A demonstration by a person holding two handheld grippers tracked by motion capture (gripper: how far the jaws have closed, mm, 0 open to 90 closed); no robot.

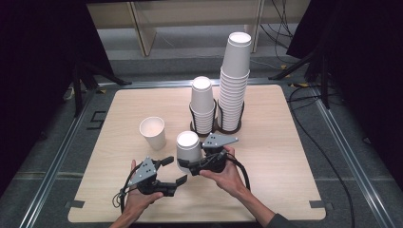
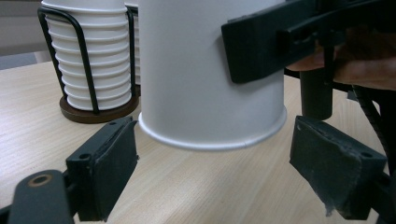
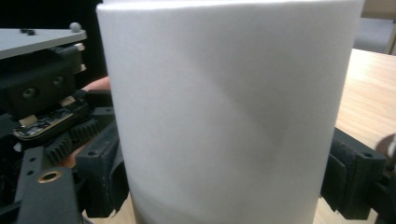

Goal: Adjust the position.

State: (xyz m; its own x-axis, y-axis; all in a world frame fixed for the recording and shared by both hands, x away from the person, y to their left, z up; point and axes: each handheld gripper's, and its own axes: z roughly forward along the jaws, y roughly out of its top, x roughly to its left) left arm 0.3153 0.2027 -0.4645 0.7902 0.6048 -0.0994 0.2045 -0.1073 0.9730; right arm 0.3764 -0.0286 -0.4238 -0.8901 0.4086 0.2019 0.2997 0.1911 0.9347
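A white paper cup (image 1: 188, 148), upside down with its rolled rim at the bottom, is held just above the table. My right gripper (image 1: 187, 164) is shut on it, one pad (image 3: 103, 179) on each side of its wall (image 3: 224, 116). My left gripper (image 1: 175, 171) is open, close to the left of and below the cup. In the left gripper view its jaws (image 2: 212, 172) stand wide apart, and the cup's rim (image 2: 210, 140) hangs just ahead between them, untouched. An upright paper cup (image 1: 153, 133) stands on the table to the left.
Two wire holders with stacks of upside-down cups stand at the back centre: a short stack (image 1: 202, 107) and a tall stack (image 1: 234, 80). The short stack (image 2: 91, 60) is close behind the held cup. The wooden table (image 1: 275, 142) ends at a metal frame (image 1: 332, 128).
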